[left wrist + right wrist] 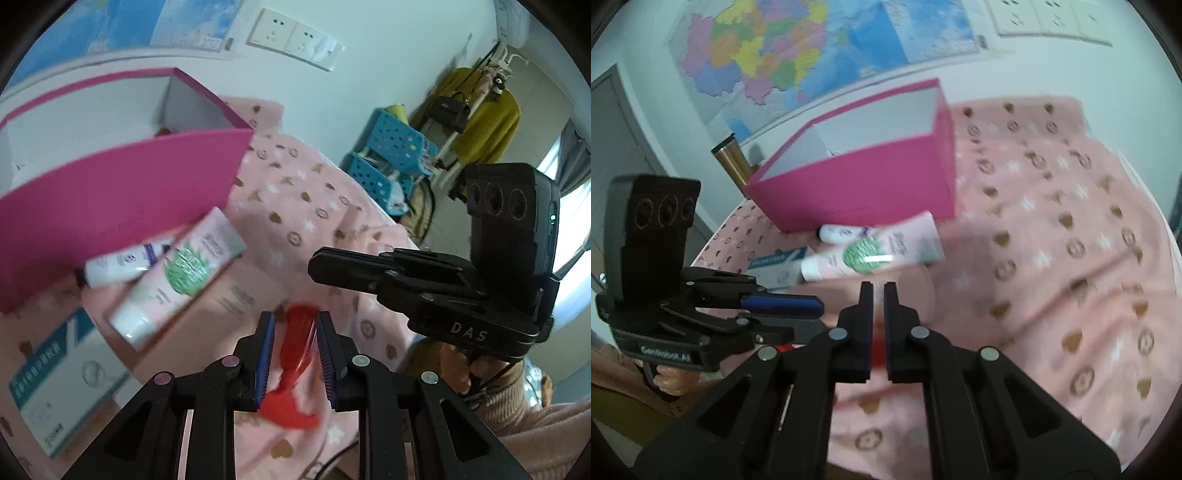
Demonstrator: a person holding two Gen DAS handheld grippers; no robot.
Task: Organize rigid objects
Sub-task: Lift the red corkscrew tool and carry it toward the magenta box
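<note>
The left gripper (295,328) has its jaws closed on a red comb (295,354), lifted just above the pink cloth (314,206). The right gripper (878,295) is closed too; something red shows behind its jaws, but I cannot tell if they hold it. I judge the next move is carrying the comb into the pink box (122,195).
</note>
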